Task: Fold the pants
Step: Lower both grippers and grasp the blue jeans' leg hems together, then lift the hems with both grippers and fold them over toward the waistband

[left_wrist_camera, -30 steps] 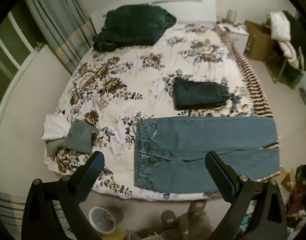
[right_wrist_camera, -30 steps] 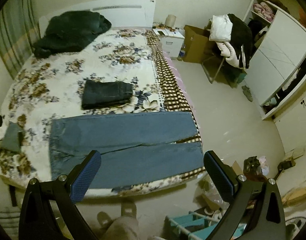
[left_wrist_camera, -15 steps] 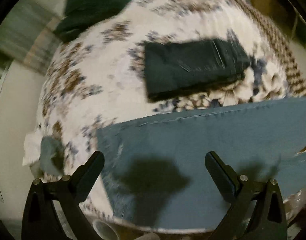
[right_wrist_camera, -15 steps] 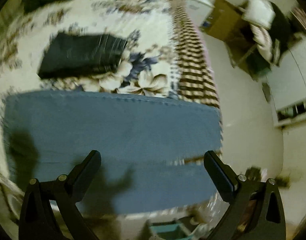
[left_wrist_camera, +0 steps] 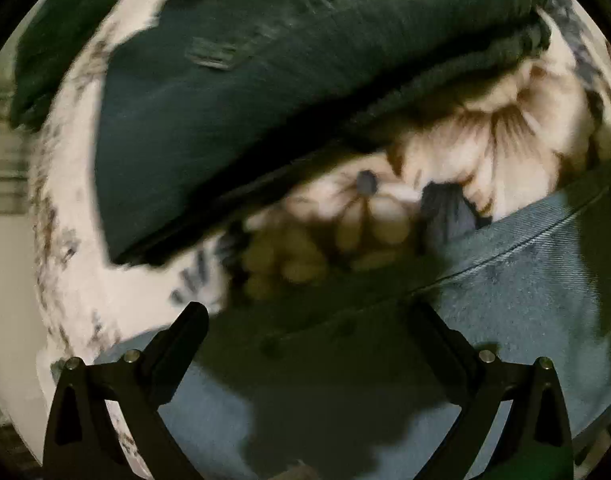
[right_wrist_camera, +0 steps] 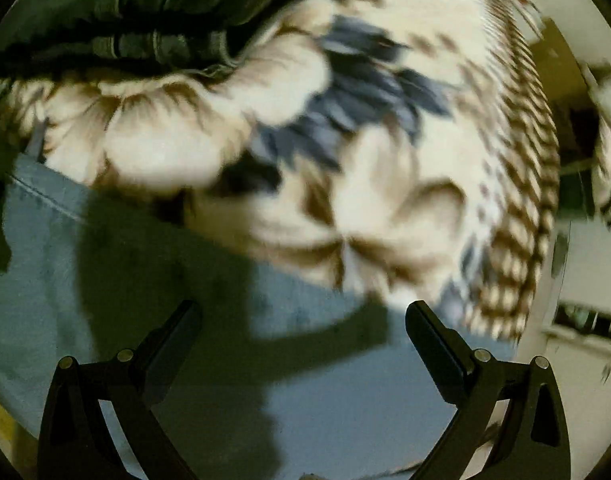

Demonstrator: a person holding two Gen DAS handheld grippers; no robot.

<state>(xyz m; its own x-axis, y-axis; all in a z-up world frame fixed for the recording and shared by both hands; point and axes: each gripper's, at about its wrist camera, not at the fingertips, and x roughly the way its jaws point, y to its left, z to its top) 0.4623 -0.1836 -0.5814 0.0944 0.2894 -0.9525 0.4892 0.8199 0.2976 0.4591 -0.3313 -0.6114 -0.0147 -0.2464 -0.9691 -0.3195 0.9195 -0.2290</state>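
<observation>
Light blue jeans (left_wrist_camera: 525, 304) lie flat on the floral bed cover (left_wrist_camera: 485, 132). My left gripper (left_wrist_camera: 307, 320) is open, close above the jeans' far edge, with nothing between its fingers. The jeans also fill the lower part of the right wrist view (right_wrist_camera: 325, 380). My right gripper (right_wrist_camera: 303, 318) is open and empty, low over the far edge of the jeans' leg. Both views are blurred by motion.
A folded dark pair of pants (left_wrist_camera: 265, 92) lies on the bed just beyond the jeans and shows in the right wrist view (right_wrist_camera: 145, 12) at top left. The checked edge of the bed (right_wrist_camera: 517, 200) and the floor lie to the right.
Both grippers have dropped from high above the bed to just over the far edge of the blue jeans. Both stay open.
</observation>
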